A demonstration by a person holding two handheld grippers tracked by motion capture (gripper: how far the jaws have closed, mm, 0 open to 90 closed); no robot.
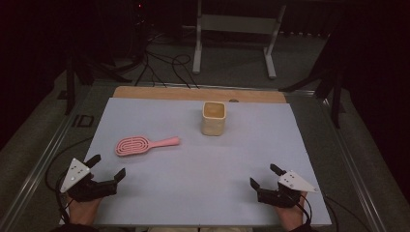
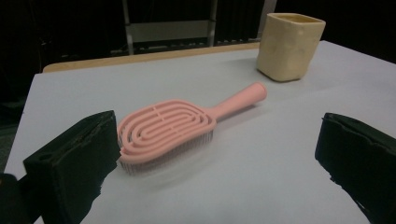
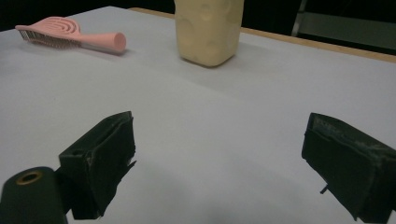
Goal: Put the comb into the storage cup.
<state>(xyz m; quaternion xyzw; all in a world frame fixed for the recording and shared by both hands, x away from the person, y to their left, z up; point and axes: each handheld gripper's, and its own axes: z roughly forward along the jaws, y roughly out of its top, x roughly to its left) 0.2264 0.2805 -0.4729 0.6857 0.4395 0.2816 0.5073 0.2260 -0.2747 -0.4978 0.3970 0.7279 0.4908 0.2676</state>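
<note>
table: pale grey table top (image 1: 203,164) under all | left: pink plastic hairbrush (image 1: 145,144) ahead of my left gripper (image 1: 107,166), handle toward cup | centre-far: cream square cup (image 1: 213,118) upright, right of brush | near right: my right gripper (image 1: 265,176), well apart from both

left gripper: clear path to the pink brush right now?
Probably yes. The left gripper sits open just short of the pink brush, with bare table surface between them. The cream cup stands well off to the side.
</note>
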